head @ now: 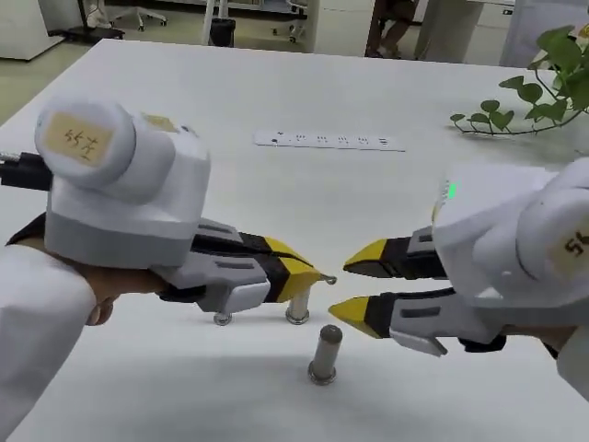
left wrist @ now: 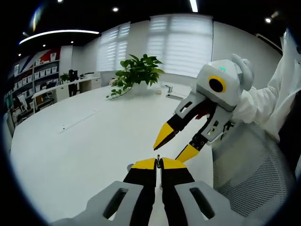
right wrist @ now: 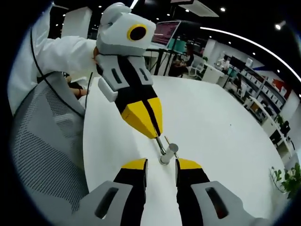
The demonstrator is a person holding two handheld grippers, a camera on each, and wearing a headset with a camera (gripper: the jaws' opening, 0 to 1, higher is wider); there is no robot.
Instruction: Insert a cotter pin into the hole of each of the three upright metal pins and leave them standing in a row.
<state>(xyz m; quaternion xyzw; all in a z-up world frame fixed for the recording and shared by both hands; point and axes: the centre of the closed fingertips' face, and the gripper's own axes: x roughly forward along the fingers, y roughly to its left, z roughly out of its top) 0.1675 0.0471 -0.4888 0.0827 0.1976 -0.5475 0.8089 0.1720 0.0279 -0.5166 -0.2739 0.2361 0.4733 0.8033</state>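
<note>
**Cotter pin** [right wrist: 162, 143]. One thin wire piece, pinched between the pressed-together jaws of the left gripper [head: 317, 274], with a short length poking past the yellow tips. It hangs above the table [head: 184, 387], just beside the top of a metal pin. I'd judge it light, springy and easy to bend or drop. It is best held well back so the legs stay free. Which end is in the jaws is too small to tell.

**Metal pins, three, on the table.**
- The nearest pin [head: 324, 353] stands upright in the open, below both sets of jaws.
- The middle pin [head: 297, 311] stands just behind the left jaws, with its upper part covered.
- The far pin [head: 222, 319] shows its foot alone, under the left gripper.

They look like solid, stiff, smooth metal on small flared feet, so a sideways nudge would likely tip them. The likely place to steady one is low on the shaft.

**Right gripper** [head: 342, 287]. Its jaws are spread and hold nothing, with the tips facing the left gripper's, near but apart.

**Not made out.** The cross-holes can't be seen, nor whether any pin already carries a cotter pin.

**Also present.** A power strip [head: 329, 141] and a plant [head: 543, 83], both well apart from the work.
</note>
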